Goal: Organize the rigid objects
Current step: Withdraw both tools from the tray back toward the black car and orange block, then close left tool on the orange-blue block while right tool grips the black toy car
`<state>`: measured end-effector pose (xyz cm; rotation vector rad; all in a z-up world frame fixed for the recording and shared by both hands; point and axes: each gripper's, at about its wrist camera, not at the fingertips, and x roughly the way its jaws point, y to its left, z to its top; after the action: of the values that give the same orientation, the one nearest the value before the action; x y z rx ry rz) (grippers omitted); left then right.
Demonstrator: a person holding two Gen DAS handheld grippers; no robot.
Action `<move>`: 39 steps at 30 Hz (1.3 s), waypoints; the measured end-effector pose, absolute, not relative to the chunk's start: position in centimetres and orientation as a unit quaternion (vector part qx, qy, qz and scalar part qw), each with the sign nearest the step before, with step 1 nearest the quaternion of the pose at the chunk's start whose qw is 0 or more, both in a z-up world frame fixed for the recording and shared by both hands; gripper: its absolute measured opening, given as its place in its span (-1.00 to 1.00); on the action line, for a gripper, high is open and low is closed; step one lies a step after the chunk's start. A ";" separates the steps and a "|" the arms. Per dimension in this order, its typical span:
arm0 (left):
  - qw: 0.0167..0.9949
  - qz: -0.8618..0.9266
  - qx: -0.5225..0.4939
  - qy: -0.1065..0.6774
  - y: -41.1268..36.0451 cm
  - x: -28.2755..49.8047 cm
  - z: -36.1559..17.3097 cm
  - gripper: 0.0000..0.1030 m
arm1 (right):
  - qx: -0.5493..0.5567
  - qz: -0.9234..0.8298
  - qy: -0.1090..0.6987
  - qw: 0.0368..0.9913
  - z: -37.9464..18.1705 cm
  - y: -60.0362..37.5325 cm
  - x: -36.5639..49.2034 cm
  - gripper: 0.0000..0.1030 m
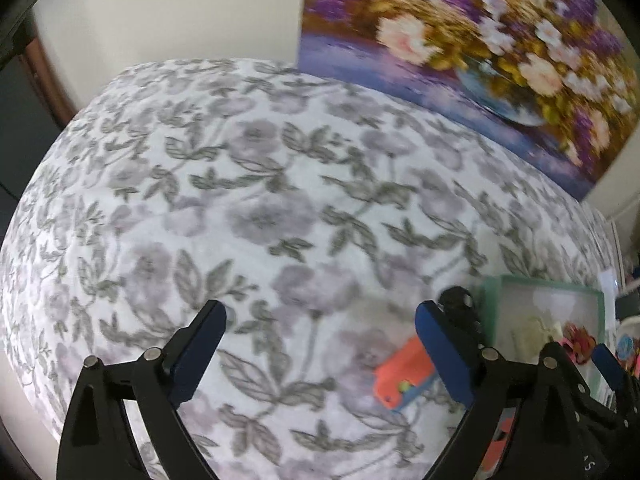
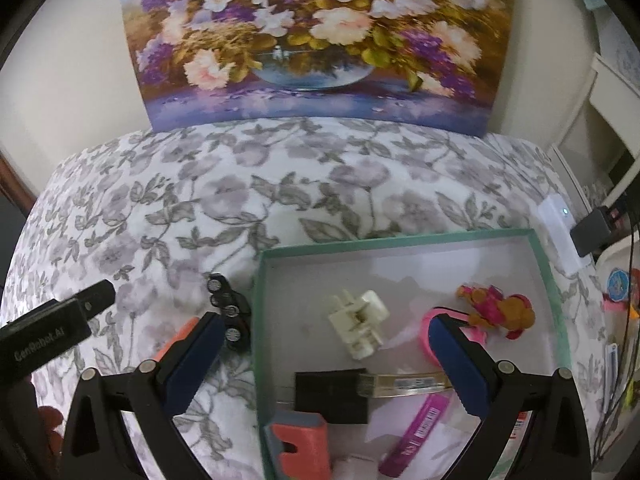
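Two grippers over a bed here, both with jaws spread apart and holding nothing. Bedspread is white with grey-lilac flowers and leaves, and it fills most of both views. Big flower painting leans against the cream wall at the far edge of the bed. Left gripper hangs over bare fabric, with an orange and blue block lying just inside its right finger. Right gripper sits above a green-rimmed box on the bedspread holding a cream plug, black block, pink tube and other bits. White shelving stands off to the right.
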<state>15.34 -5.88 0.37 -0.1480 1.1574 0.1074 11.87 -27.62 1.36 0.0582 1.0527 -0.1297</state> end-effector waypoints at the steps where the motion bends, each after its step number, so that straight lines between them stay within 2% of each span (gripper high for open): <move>1: 0.834 0.054 -0.071 0.544 -5.6 15.3 0.4 0.88 | 0.027 -0.061 0.501 0.863 1.4 -27.3 11.9 1.00; 5: 0.838 0.062 -0.073 0.538 -4.5 15.5 0.1 0.88 | 0.038 -0.053 0.503 0.862 1.2 -26.6 12.3 1.00; 13: 0.804 0.021 -0.075 0.589 -5.7 16.0 -2.9 0.88 | 0.043 -0.047 0.514 0.855 0.2 -25.9 13.1 1.00; 35: 0.786 -0.057 0.023 0.615 -12.6 15.6 -4.9 0.88 | 0.093 -0.092 0.527 0.840 -1.1 -30.3 13.4 1.00; 38: 0.784 -0.066 0.035 0.616 -13.5 15.4 -5.0 0.85 | 0.090 -0.091 0.525 0.841 -1.1 -30.2 13.4 1.00; 39: 0.783 -0.068 0.038 0.617 -13.7 15.2 -5.0 0.71 | 0.088 -0.090 0.526 0.841 -1.1 -30.1 13.4 1.00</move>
<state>15.25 -13.73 -5.03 0.0813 1.3307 -0.1475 13.44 -30.10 -1.07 0.1867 1.1106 -0.1912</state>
